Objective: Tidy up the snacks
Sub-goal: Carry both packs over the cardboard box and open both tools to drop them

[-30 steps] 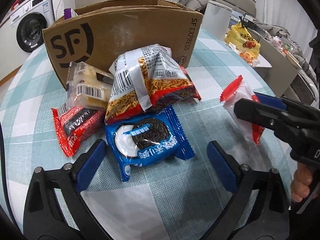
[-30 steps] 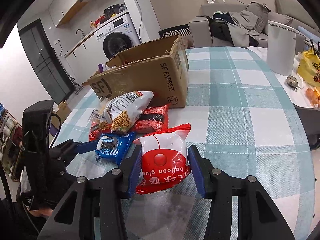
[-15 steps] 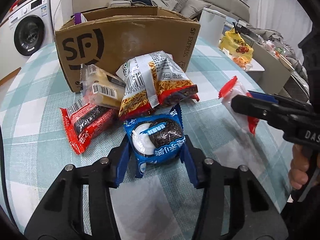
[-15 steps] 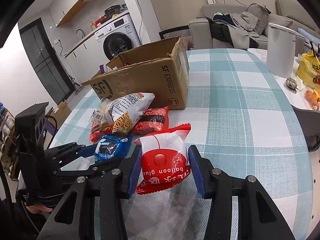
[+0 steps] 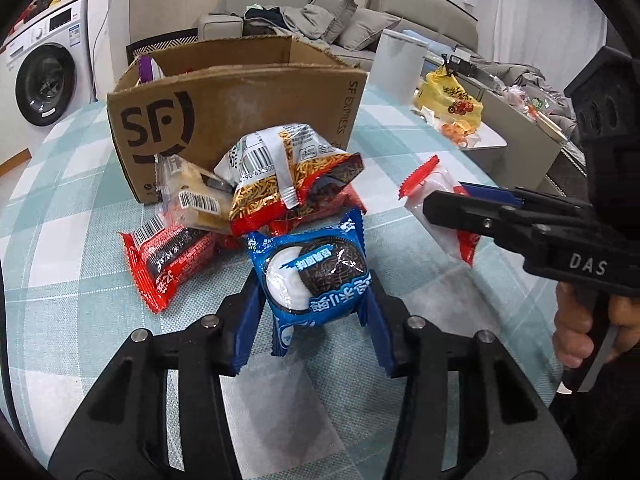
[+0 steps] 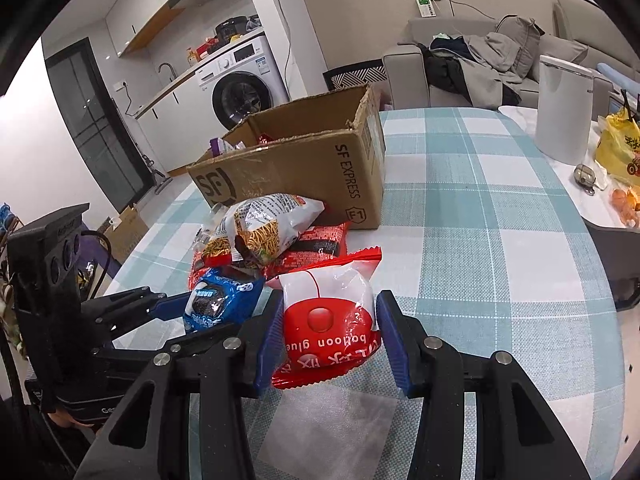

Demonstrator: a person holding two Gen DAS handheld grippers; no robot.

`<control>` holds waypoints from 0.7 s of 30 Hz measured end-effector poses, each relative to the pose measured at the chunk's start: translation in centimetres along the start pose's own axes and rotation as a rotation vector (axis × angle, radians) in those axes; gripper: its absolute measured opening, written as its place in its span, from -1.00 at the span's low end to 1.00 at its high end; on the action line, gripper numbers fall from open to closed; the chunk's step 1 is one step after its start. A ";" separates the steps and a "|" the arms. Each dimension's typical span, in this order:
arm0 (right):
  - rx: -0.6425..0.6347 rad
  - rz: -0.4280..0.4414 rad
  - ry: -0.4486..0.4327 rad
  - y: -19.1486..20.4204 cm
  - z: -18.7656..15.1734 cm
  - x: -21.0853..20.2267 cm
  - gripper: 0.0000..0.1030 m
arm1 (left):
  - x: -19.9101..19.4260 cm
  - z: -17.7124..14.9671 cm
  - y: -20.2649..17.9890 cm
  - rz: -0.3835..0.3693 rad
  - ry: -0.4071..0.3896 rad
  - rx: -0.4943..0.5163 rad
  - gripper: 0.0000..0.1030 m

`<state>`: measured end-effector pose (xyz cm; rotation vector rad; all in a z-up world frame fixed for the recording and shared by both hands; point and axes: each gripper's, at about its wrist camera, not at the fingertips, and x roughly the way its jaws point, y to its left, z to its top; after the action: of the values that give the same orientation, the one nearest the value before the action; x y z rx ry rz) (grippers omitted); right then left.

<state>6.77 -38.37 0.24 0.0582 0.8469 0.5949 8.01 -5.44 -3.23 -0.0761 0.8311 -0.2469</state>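
My left gripper [image 5: 310, 312] is shut on a blue cookie packet [image 5: 314, 276] and holds it off the table; the packet also shows in the right wrist view [image 6: 218, 302]. My right gripper [image 6: 328, 336] is shut on a red and white "balloon glue" packet [image 6: 328, 316], seen at the right in the left wrist view [image 5: 436, 204]. An open brown SF Express box [image 5: 240, 116] stands behind a pile of snacks: a noodle snack bag [image 5: 288, 172], a red packet [image 5: 168, 260] and a clear wrapped bar [image 5: 192, 192].
The table has a teal checked cloth [image 6: 480, 240]. A white appliance [image 6: 564, 108] and a yellow bag [image 6: 620, 148] stand at the far right on a white surface. A sofa with clothes [image 6: 472, 68] and a washing machine [image 6: 240, 96] are beyond.
My left gripper closed on the blue cookie packet and lifted it off the table. My right gripper kept holding the red and white packet, hardly moving.
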 end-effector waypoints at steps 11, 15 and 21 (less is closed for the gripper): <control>0.009 0.004 -0.065 -0.1 0.6 -1.7 -0.09 | -4.3 0.1 0.1 -0.026 -0.080 0.023 -0.13; 0.013 0.010 -0.082 0.0 0.7 -2.1 -0.09 | -5.8 0.3 0.6 -0.014 -0.106 0.020 -0.13; 0.015 0.016 -0.117 0.3 0.8 -2.8 -0.09 | -7.0 1.3 1.6 0.010 -0.139 -0.001 -0.13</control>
<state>5.79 -39.45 2.80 0.1128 0.7378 0.5949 4.78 -2.20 2.40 -0.0891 0.6929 -0.2291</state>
